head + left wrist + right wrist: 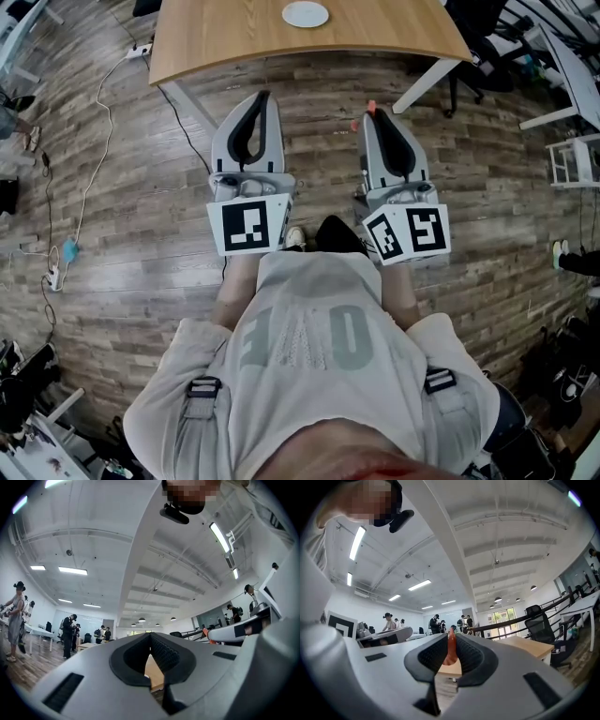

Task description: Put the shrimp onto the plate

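The right tool (451, 638) is clamping the shrimp (451, 651) between its two pads, the jaws standing only a narrow way apart, as far as the slim body is letting them; the left tool (150, 637) is gripping nothing, its jaw tips meeting and leaving just the oval hollow between the pads, through which pale wood is showing

Both tools are showing smooth grey moulded shells with black ribbed pads (rubbery by the look of them), and each is carrying a white marker cube (251, 225) printed with black squares at its rear; the person is holding them side by side, pointing toward the table (234, 33)

The shrimp is looking orange-red, smooth and thin, standing upright in the grip with its tip poking a little past the jaw tips; in the head view it is hanging over the floor (141, 234) of grey-brown planks, near the table's front edge but short of it

The table is showing a light wooden top with a curved edge and white legs; the plate (306, 13), round, white and flat, is lying toward the far side of that top, well apart from the shrimp
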`<move>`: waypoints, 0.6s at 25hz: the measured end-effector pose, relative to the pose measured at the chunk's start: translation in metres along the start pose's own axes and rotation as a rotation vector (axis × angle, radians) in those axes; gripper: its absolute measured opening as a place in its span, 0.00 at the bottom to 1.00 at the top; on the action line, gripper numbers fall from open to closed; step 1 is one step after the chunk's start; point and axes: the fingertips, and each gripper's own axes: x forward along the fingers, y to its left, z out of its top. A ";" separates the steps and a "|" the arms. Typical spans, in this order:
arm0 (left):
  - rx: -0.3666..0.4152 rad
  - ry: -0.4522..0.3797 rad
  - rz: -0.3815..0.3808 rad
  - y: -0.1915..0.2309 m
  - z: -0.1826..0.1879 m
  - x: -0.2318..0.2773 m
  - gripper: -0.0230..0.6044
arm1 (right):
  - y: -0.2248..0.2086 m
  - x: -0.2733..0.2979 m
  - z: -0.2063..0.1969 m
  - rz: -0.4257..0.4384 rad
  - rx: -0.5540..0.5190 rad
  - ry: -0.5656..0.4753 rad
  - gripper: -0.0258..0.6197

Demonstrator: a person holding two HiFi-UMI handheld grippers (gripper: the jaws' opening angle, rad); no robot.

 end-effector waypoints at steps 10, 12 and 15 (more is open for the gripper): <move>0.001 -0.012 0.003 0.014 -0.003 0.000 0.05 | 0.005 0.013 -0.009 -0.023 -0.027 0.008 0.14; -0.001 -0.015 0.008 0.020 -0.005 0.004 0.05 | 0.005 0.020 -0.009 -0.016 -0.035 0.000 0.14; -0.001 -0.021 0.020 0.026 -0.008 0.011 0.05 | 0.005 0.031 -0.011 -0.001 -0.038 -0.005 0.14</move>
